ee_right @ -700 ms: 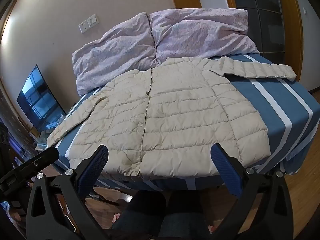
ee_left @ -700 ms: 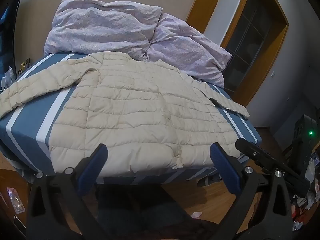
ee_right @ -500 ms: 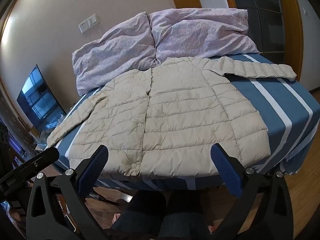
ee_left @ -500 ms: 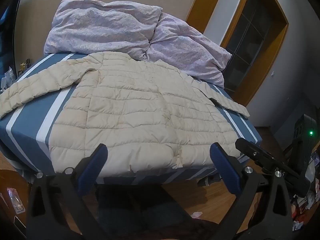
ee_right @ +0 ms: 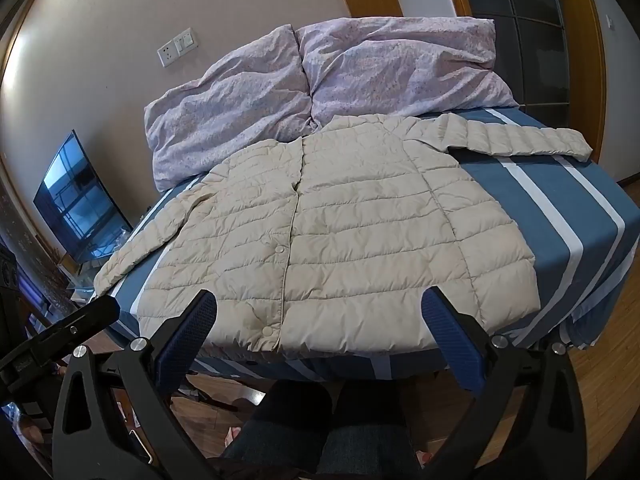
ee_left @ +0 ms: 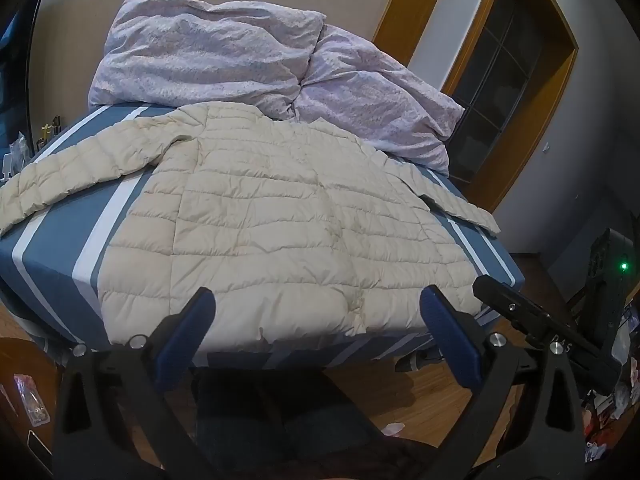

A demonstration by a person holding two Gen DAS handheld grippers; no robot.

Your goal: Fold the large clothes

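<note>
My left gripper [ee_left: 318,328] and my right gripper [ee_right: 320,330] both stand with their jaws spread as wide as they go, nothing between the blue pads, both hanging off the near edge of the bed [ee_right: 560,216] and tipped down toward it. Neither touches the cloth.

The cream quilted jacket [ee_right: 340,232] lies flat, front up and snapped shut, in the middle of the striped bed. Its hem runs along the near edge, just ahead of both sets of jaws; its collar points to the far edge, where it meets the lilac duvet [ee_right: 320,80] heaped against the wall. So the body's long axis runs straight away from me, near edge to far edge, and the sleeves cross it: one sleeve [ee_left: 80,168] reaches toward the bed's left edge, the other sleeve [ee_right: 520,138] toward the far right corner.

That crosswise spread is what I judge the first fold turns on. The left-reaching sleeve lies on my left gripper's side and the right-reaching one on my right gripper's side, each well apart from the jaws, so each hand would have to travel out and forward past the hem. The hem corners are the nearest cloth to either hand, the left corner to my left, the right corner to my right
</note>
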